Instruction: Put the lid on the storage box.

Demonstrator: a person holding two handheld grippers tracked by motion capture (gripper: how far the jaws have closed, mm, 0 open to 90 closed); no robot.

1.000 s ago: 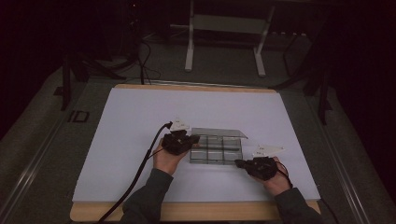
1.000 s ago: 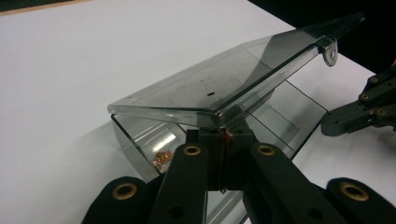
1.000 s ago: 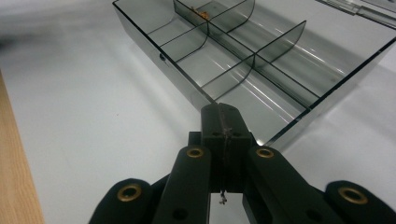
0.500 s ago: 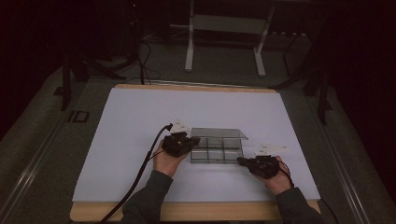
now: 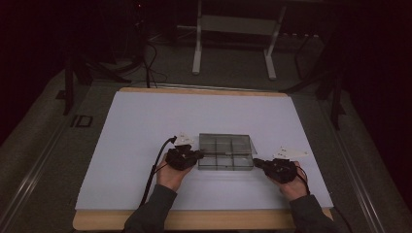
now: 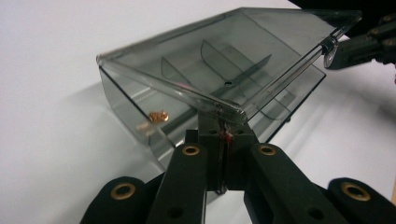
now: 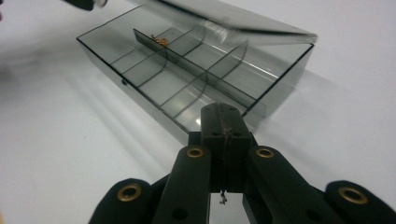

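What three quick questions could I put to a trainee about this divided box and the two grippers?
1. True or false: the lid of the box lies flat and shut.
2. The copper-coloured bits lie: A) in a compartment of the box, B) on the white sheet, C) between a gripper's jaws.
3. Fill in: the jaws of the left gripper and the right gripper are both ___.
Key: 1 false, it is tilted up; 2 A; 3 shut.
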